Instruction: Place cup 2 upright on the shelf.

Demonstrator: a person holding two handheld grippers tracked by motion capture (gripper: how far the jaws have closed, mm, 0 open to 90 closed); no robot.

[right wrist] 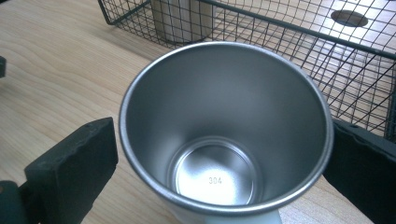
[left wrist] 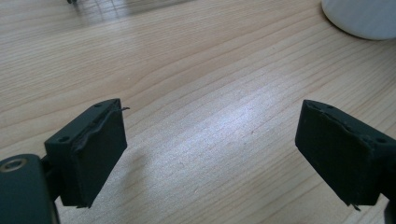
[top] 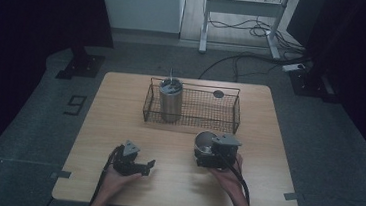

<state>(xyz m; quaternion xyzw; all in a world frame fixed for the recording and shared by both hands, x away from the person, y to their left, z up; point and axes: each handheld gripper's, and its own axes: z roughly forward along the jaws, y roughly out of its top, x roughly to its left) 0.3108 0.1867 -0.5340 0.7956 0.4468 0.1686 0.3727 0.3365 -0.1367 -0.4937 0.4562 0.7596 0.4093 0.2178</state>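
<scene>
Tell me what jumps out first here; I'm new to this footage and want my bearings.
The open steel cup stands out: it sits upright on the wooden table between the right gripper's spread fingers, empty inside. Behind it a black wire basket holds a lidded steel tumbler at its left end. The left gripper rests open over bare wood.

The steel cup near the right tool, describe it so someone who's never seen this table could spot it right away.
Start at the wooden table and find the black wire basket near its far edge. In front of the basket's right half stands the steel cup, between the jaws of the right tool. Unlike the lidded steel tumbler inside the basket, it is open-topped and empty.
</scene>
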